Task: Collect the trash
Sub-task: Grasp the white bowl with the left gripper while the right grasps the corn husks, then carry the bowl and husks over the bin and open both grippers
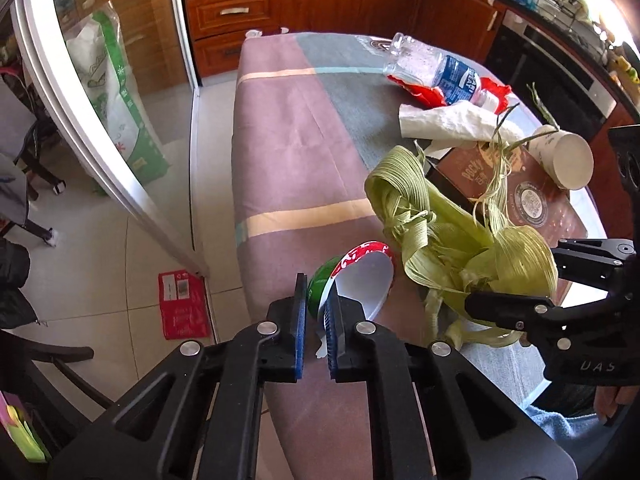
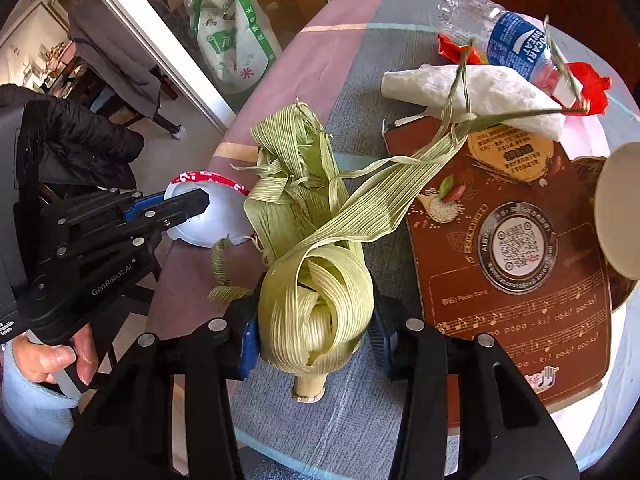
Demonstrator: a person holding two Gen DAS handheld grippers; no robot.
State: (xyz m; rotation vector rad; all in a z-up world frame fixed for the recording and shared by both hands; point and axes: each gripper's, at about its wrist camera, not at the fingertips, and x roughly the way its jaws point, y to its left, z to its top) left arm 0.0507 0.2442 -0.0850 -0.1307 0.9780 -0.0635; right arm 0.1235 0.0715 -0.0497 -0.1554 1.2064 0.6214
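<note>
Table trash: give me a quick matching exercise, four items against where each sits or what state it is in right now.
Items:
1. paper bowl
2. corn husks
3. plastic bottle
4. paper cup

States:
A. lying on its side on the brown box
B. rim pinched by the left gripper
C. lying over a red wrapper
D. between the right gripper's fingers

Pairs: 1-B, 2-D, 3-C, 4-A

Can't see the bottom of the paper bowl [image 1: 362, 280] from my left cam; the left gripper [image 1: 316, 320] covers its near rim. Corn husk [image 2: 312, 264] hides part of the brown box [image 2: 516, 240], & the box's right side runs under a white cup [image 2: 620, 212] cut off by the frame edge. Bottle [image 2: 492, 28] label only partly readable. Small print on box too tiny to read.
</note>
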